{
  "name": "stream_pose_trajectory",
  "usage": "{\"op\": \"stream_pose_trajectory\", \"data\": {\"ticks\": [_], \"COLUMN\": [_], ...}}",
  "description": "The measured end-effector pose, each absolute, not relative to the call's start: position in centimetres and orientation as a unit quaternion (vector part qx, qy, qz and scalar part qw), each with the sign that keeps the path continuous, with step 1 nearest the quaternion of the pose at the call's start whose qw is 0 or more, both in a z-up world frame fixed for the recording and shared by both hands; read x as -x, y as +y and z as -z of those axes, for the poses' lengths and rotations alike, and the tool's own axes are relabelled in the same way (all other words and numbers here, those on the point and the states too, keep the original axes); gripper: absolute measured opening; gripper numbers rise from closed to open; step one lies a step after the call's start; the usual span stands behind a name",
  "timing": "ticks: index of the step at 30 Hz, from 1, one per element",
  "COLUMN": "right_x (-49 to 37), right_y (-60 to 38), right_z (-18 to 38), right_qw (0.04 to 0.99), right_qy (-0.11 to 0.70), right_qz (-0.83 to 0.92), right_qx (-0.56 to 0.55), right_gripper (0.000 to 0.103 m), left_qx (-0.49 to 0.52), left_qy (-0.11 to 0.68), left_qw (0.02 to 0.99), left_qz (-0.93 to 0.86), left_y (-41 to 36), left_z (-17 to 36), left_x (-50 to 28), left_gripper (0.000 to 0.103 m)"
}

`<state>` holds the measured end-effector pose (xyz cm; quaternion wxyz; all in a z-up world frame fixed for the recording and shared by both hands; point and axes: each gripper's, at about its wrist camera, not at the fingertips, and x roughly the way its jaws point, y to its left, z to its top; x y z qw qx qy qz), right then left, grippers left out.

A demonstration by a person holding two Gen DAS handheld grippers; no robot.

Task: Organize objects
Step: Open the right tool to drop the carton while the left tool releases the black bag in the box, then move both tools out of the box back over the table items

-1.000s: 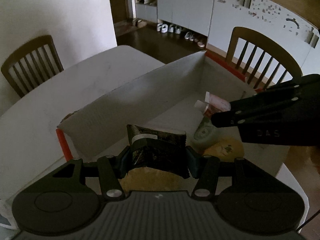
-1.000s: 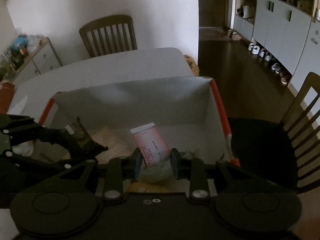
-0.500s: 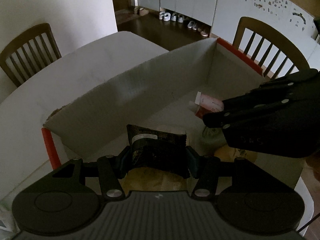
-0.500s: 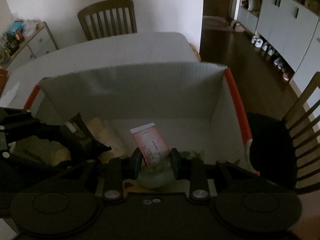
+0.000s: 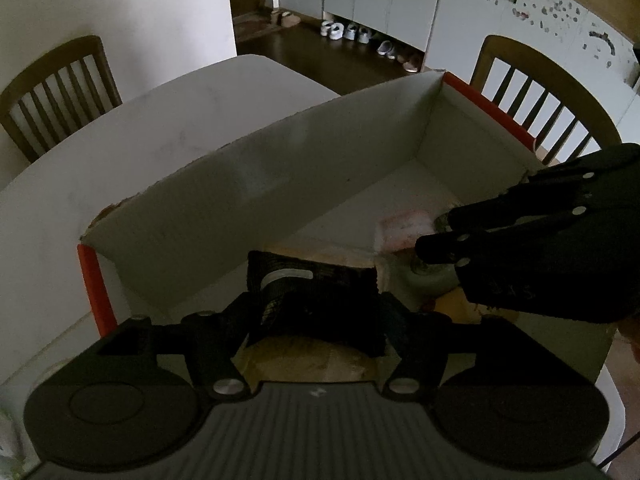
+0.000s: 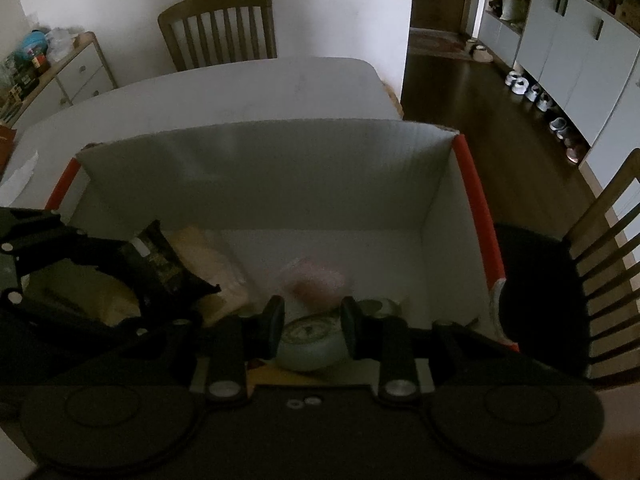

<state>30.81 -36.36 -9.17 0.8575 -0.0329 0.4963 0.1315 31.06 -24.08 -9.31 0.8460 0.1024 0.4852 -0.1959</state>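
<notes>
Left wrist: left gripper (image 5: 316, 316) inside cardboard box (image 5: 248, 184), jaws just been opening, dark packet (image 5: 316, 292) still between them, pads seemingly off it. Right wrist: right gripper (image 6: 312, 326) jaws apart, nothing gripped; blurred pink packet (image 6: 314, 280) lies on box floor just ahead, round pale tin (image 6: 310, 344) below jaws.

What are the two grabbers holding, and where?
Left gripper: its jaws have just been opening around the lower end of the dark packet; a grip cannot be told. Right gripper: nothing; the pink packet lies loose ahead.
</notes>
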Motion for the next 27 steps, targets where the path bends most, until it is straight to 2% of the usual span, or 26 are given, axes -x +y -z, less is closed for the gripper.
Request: {"op": "stream_pose_trajectory", "data": {"ticks": [17, 19, 23, 24, 27], "right_x": [-28.0, -27.6, -26.4, -26.1, -25.0], "right_y": [-37.8, -37.9, -38.1, -37.8, -37.8], "right_z": [6.2, 5.7, 4.8, 4.7, 3.7], "right_qw": [0.871, 0.873, 0.877, 0.878, 0.883], "right_qy": [0.469, 0.465, 0.456, 0.454, 0.443], "right_qz": [-0.146, -0.147, -0.149, -0.150, -0.155], "right_qx": [0.016, 0.015, 0.012, 0.011, 0.007], "right_gripper": [0.040, 0.040, 0.041, 0.042, 0.054], "left_qx": [-0.071, -0.067, -0.063, -0.062, -0.061], "left_qy": [0.450, 0.445, 0.431, 0.427, 0.417], "left_qw": [0.863, 0.865, 0.870, 0.872, 0.874], "left_qz": [0.216, 0.223, 0.231, 0.233, 0.241], "left_y": [-22.7, -22.5, -22.3, -22.2, -21.9], "left_z": [7.0, 6.6, 5.5, 5.3, 4.3], "left_x": [-28.6, -28.4, -27.6, -27.4, -26.4], "left_gripper": [0.074, 0.081, 0.082, 0.082, 0.082]}}
